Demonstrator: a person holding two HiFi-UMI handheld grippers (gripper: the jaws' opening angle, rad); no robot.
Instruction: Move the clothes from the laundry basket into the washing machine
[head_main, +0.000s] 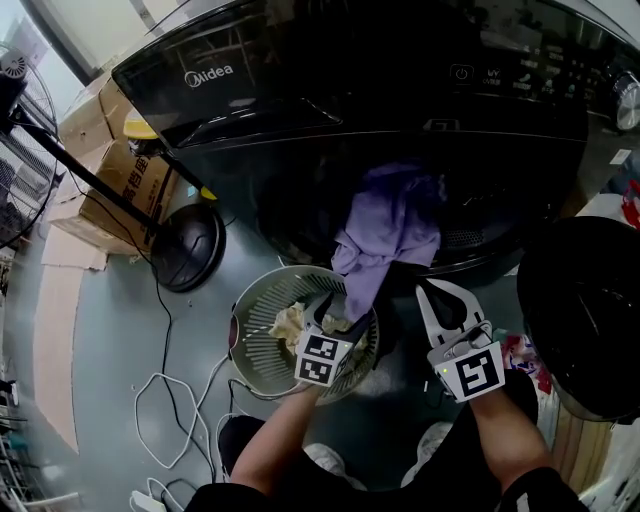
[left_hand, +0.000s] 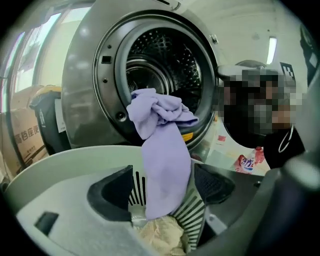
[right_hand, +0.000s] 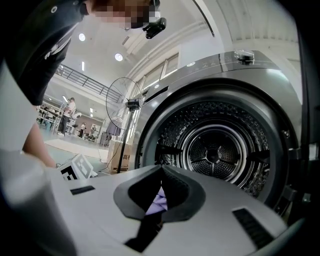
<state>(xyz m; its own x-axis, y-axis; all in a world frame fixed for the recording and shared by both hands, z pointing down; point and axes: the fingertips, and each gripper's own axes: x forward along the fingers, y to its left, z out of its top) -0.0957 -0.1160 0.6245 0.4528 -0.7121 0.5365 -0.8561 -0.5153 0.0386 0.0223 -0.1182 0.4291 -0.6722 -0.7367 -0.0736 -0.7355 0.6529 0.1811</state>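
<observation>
Both bare forearms reach forward from the bottom of the head view. The left forearm (head_main: 272, 440) angles downward, and the right forearm (head_main: 497, 440) is held about level. The left claw (left_hand: 163, 172) tilts down into a round, pale plastic laundry basket (head_main: 262, 345) with a slatted wall. Its dark ribbed pads stand wide apart and grip nothing. A crumpled cream cloth (left_hand: 157, 235) lies in the bottom of the basket just beyond them.

A soft lilac cloth (head_main: 390, 225) hangs between those open pads without touching either one. It is bunched on the lip of the washer's opening, and its long tail drops into the basket onto the cream cloth.

To the right, the right claw (right_hand: 160, 170) points straight at the opening. Its pads are closed to a slit on a fold of the lilac fabric.

Behind stands the glossy dark front-loading washing machine (head_main: 300, 110) with its perforated steel drum (left_hand: 165, 60). Its round black door (head_main: 585, 310) is swung open at the right. Further left are a black disc-shaped fan base (head_main: 187, 245) and brown cardboard boxes (head_main: 125, 180) on the grey floor.
</observation>
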